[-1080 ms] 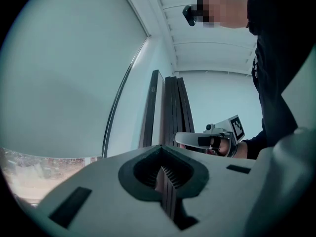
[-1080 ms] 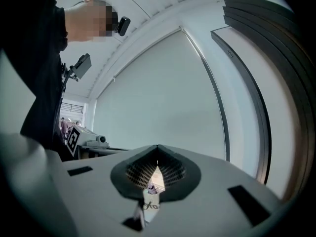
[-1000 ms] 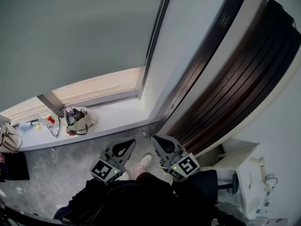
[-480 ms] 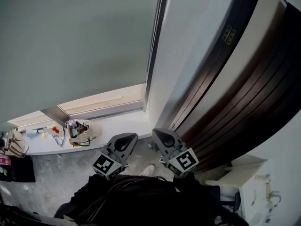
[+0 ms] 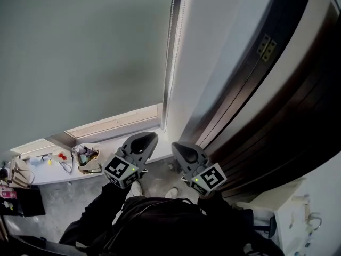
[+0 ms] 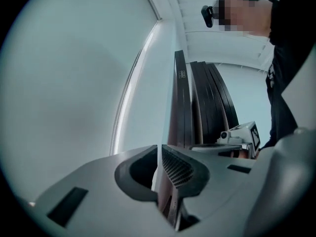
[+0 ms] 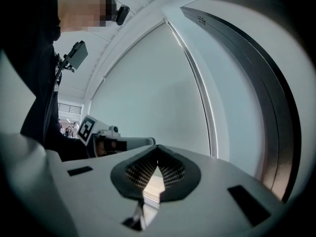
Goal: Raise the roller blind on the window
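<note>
A grey roller blind (image 5: 80, 52) covers most of the window and leaves a low strip of glass (image 5: 114, 122) bare above the sill. Its cord (image 5: 169, 52) runs down the blind's right edge beside the white frame. My left gripper (image 5: 143, 138) is shut and empty, held out in front of the sill below the blind's right corner. My right gripper (image 5: 181, 148) is shut and empty too, close beside it on the right. In the left gripper view the shut jaw tips (image 6: 160, 149) point up past the blind (image 6: 74, 73). In the right gripper view the tips (image 7: 157, 154) face the blind (image 7: 153, 98) and cord (image 7: 200, 98).
The white sill (image 5: 114, 143) carries a small bag (image 5: 85, 159) and other small items at the left. A dark ribbed door (image 5: 287, 105) with a hinge (image 5: 266, 47) stands at the right. A white cabinet (image 5: 298, 223) is at the lower right. My shoes (image 5: 171, 192) show on the floor.
Both grippers have risen towards the lower right corner of the blind, the left one more. The head view has tilted upward. Both stay shut.
</note>
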{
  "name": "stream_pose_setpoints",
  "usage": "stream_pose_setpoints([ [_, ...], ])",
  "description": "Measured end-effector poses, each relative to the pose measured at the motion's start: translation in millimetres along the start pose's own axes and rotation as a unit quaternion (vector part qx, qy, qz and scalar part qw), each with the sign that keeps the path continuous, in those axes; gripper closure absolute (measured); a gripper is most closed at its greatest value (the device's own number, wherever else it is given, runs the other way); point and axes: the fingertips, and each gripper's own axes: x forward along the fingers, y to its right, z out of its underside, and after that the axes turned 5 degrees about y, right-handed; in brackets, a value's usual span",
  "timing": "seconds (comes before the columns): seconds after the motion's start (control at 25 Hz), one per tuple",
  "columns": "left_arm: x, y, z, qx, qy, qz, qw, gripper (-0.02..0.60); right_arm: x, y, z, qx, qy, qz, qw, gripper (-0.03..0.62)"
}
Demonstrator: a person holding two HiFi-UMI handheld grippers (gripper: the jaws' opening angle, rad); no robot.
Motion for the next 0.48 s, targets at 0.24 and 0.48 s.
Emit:
stream_pose_setpoints([
  [0.24, 61.7, -52.3, -47.8, 0.060, 0.029, 0.041, 0.9970, 0.451, 16.3, 9.7, 5.4, -0.001, -0.004, 0.039, 0.999, 0.588],
  [0.48, 118.7, -82.0, -99.4, 0.053, 0.056, 0.065, 0.9948, 0.388, 17.1, 18.2, 8.3, 0.001, -0.009, 0.075, 0.997, 0.588],
])
